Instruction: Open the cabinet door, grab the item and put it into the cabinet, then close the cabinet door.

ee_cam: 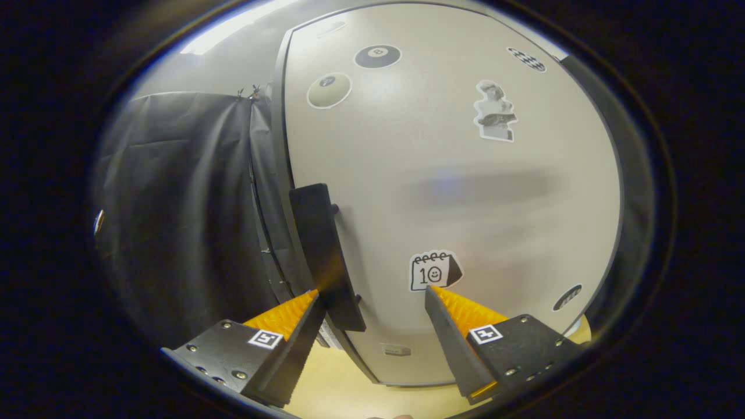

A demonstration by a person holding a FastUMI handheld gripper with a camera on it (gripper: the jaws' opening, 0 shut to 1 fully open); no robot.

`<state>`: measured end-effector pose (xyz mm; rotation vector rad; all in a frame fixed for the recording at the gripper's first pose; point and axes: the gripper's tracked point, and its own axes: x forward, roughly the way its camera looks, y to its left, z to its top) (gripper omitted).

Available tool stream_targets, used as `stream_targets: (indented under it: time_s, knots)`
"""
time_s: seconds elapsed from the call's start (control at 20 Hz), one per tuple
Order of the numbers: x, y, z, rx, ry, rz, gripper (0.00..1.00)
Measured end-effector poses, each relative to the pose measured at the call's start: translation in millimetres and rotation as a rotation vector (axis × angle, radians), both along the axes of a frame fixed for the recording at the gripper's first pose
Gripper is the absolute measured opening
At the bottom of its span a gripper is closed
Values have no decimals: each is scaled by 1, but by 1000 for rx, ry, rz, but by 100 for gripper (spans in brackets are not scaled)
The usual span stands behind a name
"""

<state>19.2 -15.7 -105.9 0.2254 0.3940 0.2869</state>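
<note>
A pale cabinet door [442,174] with several stickers stands right in front of me, seemingly shut. A dark vertical bar handle [326,250] runs along the door's left edge. My gripper [372,291] is open, very close to the door. The left fingertip [311,297] touches or nearly touches the handle's lower part from the left; the right fingertip [433,291] sits against the door face beside a calendar sticker [433,270]. The handle's lower end lies between the fingers, nearer the left one. The item that goes in the cabinet cannot be seen from here.
A black cloth wall [186,215] hangs to the left of the cabinet. A light wooden tabletop [343,384] shows below the door, between and under the fingers. A dark cabinet side runs along the door's right edge [631,192].
</note>
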Motion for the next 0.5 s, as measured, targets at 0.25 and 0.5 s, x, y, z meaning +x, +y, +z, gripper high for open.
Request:
stream_targets:
  time_s: [0.25, 0.5]
  knots:
    - [-4, 0, 5, 20, 2, 30, 100]
    - [-13, -65, 49, -86, -159, -70, 100]
